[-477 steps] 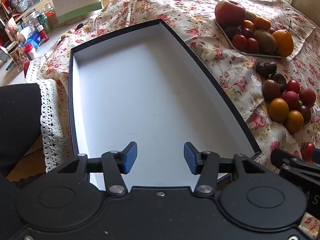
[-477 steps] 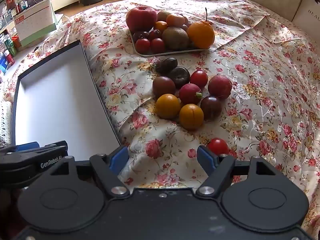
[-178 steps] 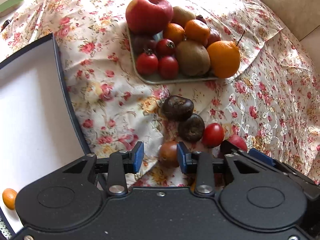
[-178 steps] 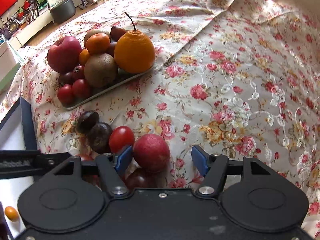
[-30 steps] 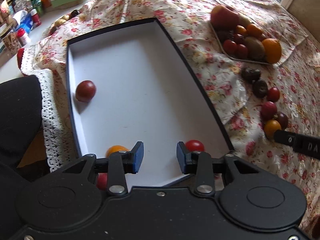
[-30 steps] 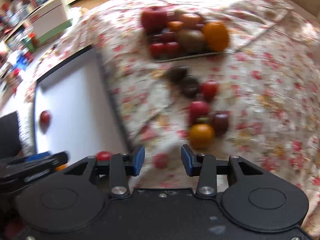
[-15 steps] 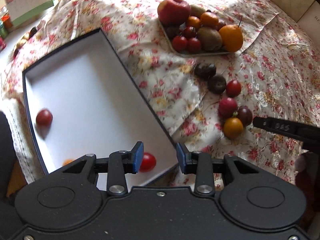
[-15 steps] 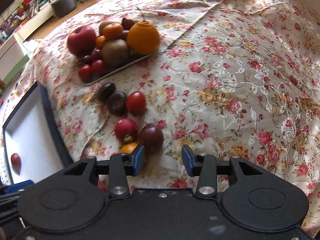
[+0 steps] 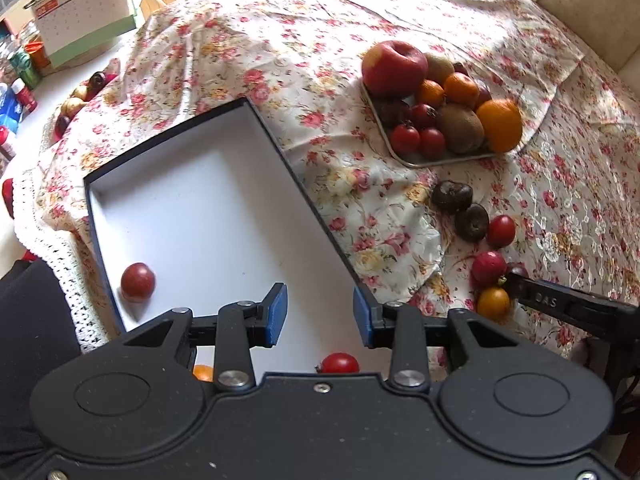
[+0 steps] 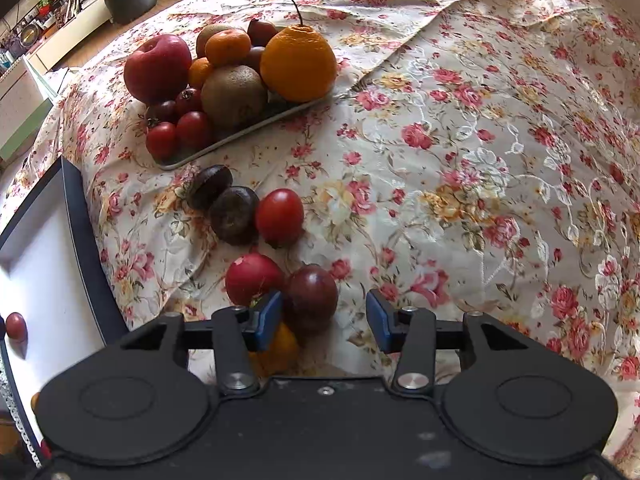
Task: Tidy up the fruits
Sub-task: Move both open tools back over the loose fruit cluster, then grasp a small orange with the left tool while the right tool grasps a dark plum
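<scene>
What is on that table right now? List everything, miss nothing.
box: one, black rim, white inside, left on cloth
boxed fruits: three; dark red, red, and orange half hidden
tray: one, grey, far side, piled with fruit
apple: one, red, on tray
loose fruits: six on cloth; two dark brown, two red, one orange, one purple
tablecloth: one, floral
left gripper: open, empty, over box
right gripper: jaws have just been opening, purple fruit between, not pressed

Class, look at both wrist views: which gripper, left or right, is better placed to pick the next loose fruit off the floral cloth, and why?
Right. The right gripper hangs open just over the dark plum, while the empty left gripper hovers over the box.
</scene>
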`<control>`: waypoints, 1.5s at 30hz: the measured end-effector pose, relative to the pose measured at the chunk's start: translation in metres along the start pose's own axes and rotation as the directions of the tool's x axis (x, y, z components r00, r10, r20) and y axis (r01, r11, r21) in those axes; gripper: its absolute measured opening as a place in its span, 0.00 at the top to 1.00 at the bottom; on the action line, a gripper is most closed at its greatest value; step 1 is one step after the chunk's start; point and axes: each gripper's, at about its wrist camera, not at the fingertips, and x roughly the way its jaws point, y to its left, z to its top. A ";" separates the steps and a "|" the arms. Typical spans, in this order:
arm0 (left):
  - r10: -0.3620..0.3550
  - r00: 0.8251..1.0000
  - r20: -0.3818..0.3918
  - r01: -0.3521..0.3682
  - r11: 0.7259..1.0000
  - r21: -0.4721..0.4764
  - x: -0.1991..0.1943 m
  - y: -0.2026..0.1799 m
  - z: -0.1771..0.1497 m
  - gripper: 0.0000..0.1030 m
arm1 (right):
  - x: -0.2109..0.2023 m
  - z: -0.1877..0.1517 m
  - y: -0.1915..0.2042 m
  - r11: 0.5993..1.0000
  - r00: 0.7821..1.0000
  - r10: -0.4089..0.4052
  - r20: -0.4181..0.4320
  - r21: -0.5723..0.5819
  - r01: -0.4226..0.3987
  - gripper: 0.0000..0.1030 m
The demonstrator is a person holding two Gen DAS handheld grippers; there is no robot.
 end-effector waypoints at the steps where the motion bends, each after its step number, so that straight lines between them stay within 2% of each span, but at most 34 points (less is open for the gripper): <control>1: -0.002 1.000 -0.006 0.002 1.000 0.008 0.002 -0.004 0.000 0.56 | 0.002 0.001 0.000 1.000 1.000 0.002 -0.002 0.002 -0.002 0.51; 7: -0.007 0.999 -0.033 0.010 0.997 0.078 0.018 -0.037 -0.002 0.57 | 0.007 0.004 -0.006 1.000 1.000 0.018 -0.009 0.023 -0.017 0.49; 9: -0.016 0.999 -0.041 0.021 0.994 0.109 0.023 -0.049 -0.005 0.56 | 0.010 0.005 -0.015 0.995 0.996 0.079 -0.035 0.057 -0.077 0.67; 10: -0.024 0.999 -0.045 0.030 0.992 0.122 0.026 -0.056 -0.006 0.56 | 0.010 0.006 -0.018 0.992 0.993 0.111 -0.048 0.066 -0.108 0.67; 12: -0.040 0.998 -0.053 0.048 0.988 0.149 0.030 -0.069 -0.010 0.56 | 0.009 0.006 -0.021 0.991 0.992 0.121 -0.046 0.067 -0.118 0.67; 17: -0.101 0.992 -0.072 0.114 0.973 0.203 0.039 -0.101 -0.018 0.57 | -0.005 0.003 -0.030 0.994 0.997 0.083 0.000 0.071 -0.082 0.67; 20: -0.121 0.989 -0.081 0.136 0.965 0.225 0.044 -0.119 -0.022 0.56 | -0.017 0.002 -0.042 0.996 0.998 0.028 0.050 0.081 -0.032 0.67; 24: -0.115 0.990 -0.080 0.132 0.957 0.257 0.051 -0.140 -0.027 0.56 | -0.025 0.003 -0.060 0.992 0.992 -0.079 0.103 0.106 0.068 0.67; 30: -0.067 0.993 -0.092 0.090 0.959 0.270 0.073 -0.156 -0.032 0.56 | -0.018 0.005 -0.081 0.980 0.982 -0.153 0.108 0.146 0.136 0.66; 41: 0.016 0.993 -0.120 0.021 0.955 0.295 0.099 -0.179 -0.031 0.55 | 0.004 0.007 -0.094 0.971 0.986 -0.156 0.067 0.192 0.140 0.65; 45: -0.009 0.990 -0.141 0.046 0.965 0.260 0.101 -0.176 -0.027 0.56 | 0.005 0.009 -0.097 0.972 0.987 -0.147 0.067 0.195 0.132 0.65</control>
